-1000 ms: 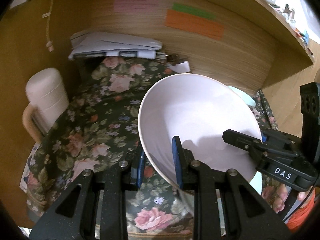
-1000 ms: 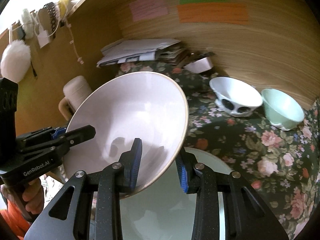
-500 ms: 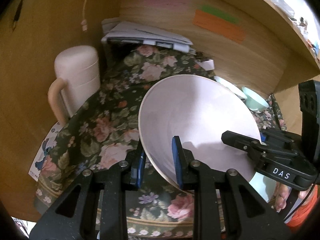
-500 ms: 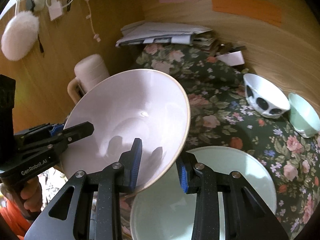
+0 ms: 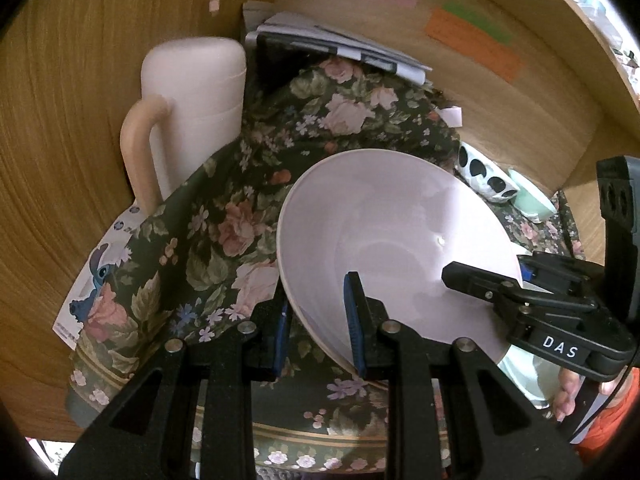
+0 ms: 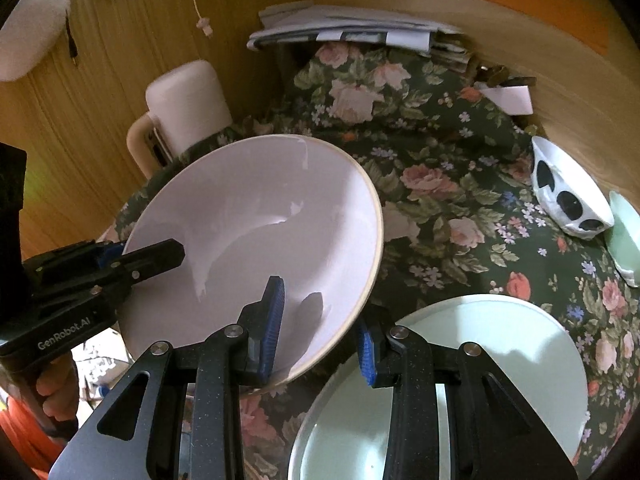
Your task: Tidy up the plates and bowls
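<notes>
Above the flowery dark cloth [image 6: 452, 200] on the surface, the big pale pink round bowl [image 6: 256, 240] hangs tilted. The left claw [image 5: 318, 320] pinches one side of its rim, the right claw [image 6: 320, 328] the other. If one claw pulls away, the bowl could slip and smash onto the pale green round plate [image 6: 500, 360] just beside it.

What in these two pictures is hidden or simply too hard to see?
- Sticky notes, left wrist view: writing too small and blurred.
- Pale green plate, right wrist view: near part hidden by the right gripper and cut off below.
- Green bowl, right wrist view: cut off at the edge.
</notes>
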`<move>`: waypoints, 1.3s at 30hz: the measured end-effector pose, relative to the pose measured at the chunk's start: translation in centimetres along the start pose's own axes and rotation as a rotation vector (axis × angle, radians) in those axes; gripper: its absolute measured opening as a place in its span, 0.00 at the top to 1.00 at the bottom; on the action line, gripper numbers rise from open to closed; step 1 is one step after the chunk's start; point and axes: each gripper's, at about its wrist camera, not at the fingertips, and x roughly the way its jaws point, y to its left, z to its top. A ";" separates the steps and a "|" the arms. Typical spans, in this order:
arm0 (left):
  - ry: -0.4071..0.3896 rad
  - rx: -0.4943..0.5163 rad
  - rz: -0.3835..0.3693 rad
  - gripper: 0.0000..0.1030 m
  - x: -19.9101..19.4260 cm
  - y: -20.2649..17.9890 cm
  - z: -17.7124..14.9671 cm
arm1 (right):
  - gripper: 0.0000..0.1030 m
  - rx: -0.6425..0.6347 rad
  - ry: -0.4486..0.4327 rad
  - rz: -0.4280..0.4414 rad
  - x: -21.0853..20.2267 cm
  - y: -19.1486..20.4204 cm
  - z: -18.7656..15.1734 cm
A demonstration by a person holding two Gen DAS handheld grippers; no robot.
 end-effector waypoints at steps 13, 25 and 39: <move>0.007 -0.001 -0.013 0.75 1.0 0.4 -0.2 | 0.69 0.018 0.062 0.006 1.7 -0.3 -0.1; -0.051 0.053 0.044 0.56 0.0 -0.6 0.2 | 0.66 0.035 -0.009 -0.003 -0.6 -1.6 -0.2; -0.152 0.137 0.001 0.45 -1.9 -5.8 3.9 | 0.57 0.096 -0.145 -0.064 -6.1 -6.4 0.4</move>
